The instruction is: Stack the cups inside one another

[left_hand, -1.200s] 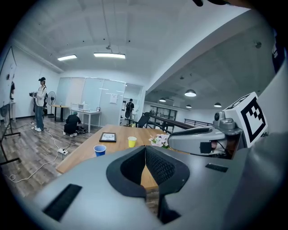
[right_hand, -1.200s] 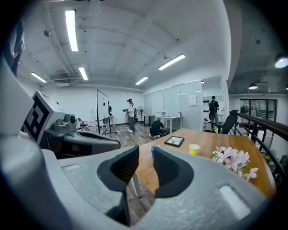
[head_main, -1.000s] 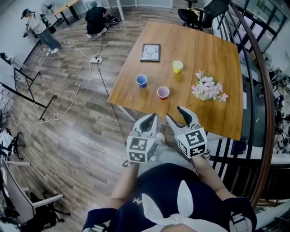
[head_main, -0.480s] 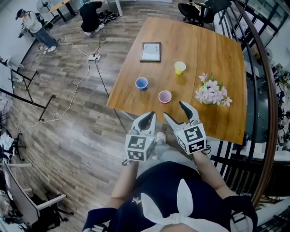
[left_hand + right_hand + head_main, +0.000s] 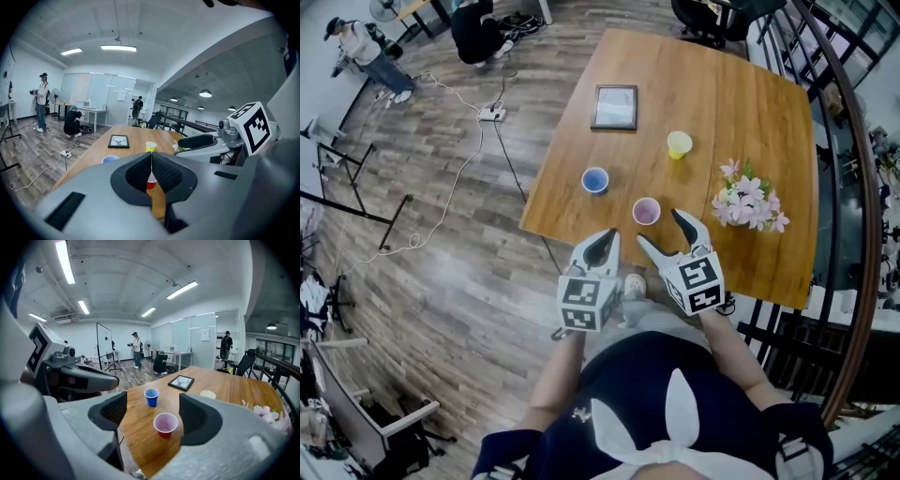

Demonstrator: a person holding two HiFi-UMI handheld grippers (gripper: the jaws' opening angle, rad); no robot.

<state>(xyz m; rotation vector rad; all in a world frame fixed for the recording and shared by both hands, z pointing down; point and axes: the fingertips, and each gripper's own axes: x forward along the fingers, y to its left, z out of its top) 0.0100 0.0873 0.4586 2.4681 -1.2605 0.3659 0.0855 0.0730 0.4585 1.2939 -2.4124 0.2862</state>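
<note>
Three cups stand apart on the wooden table (image 5: 722, 94): a blue cup (image 5: 595, 179) (image 5: 151, 396), a red cup (image 5: 646, 211) (image 5: 165, 424) nearest me, and a yellow cup (image 5: 679, 144) (image 5: 207, 393) farther back. My right gripper (image 5: 663, 232) (image 5: 152, 408) hovers at the table's near edge, just short of the red cup. Its jaws have just been opening and stand open with nothing between them. My left gripper (image 5: 602, 246) (image 5: 151, 154) is beside it on the left, off the table edge, shut and empty. In the left gripper view the red cup (image 5: 150, 182) shows just beyond its jaws.
A framed picture (image 5: 613, 107) lies at the table's far left. A pot of pink flowers (image 5: 750, 204) stands right of the red cup. A curved railing (image 5: 853, 187) runs along the right. Cables and a power strip (image 5: 490, 114) lie on the wood floor, with people far off.
Both grippers have moved forward to the table's near edge, closer to the red cup. The right jaws have spread wider. The cups have not moved.
</note>
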